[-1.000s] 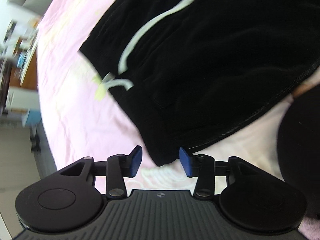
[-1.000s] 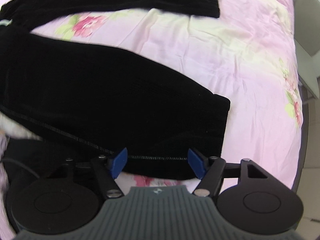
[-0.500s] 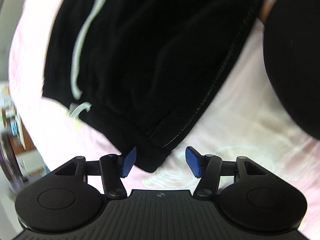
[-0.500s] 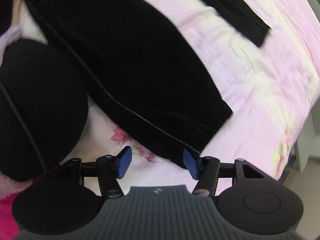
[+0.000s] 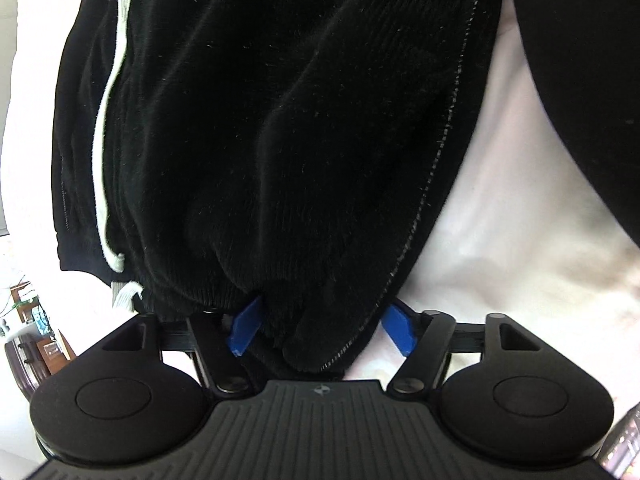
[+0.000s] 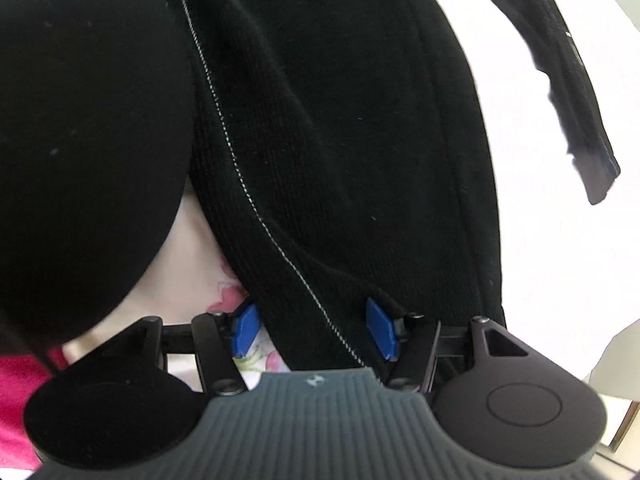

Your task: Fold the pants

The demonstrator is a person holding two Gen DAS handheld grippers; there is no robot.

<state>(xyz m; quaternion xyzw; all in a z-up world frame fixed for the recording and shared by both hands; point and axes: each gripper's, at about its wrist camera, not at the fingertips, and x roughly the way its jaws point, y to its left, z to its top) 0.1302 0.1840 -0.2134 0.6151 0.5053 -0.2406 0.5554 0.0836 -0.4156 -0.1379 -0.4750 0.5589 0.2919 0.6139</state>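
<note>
A: In the left wrist view the black pants (image 5: 280, 140) run off the frame at twelve o'clock, so their full length is cut off. Their corner covers part of the left gripper (image 5: 322, 326).

B: Do the blue pads (image 5: 246, 326) press the cloth?

A: Cannot tell; the fabric hides the contact.

B: And the right wrist view?

A: A big dark rounded shape (image 6: 80, 140) at nine o'clock is too close to identify. The pants leg end (image 6: 592, 152) at two o'clock is smeared. The bed sheet (image 6: 560, 260) is washed out white, its pattern mostly lost.
</note>
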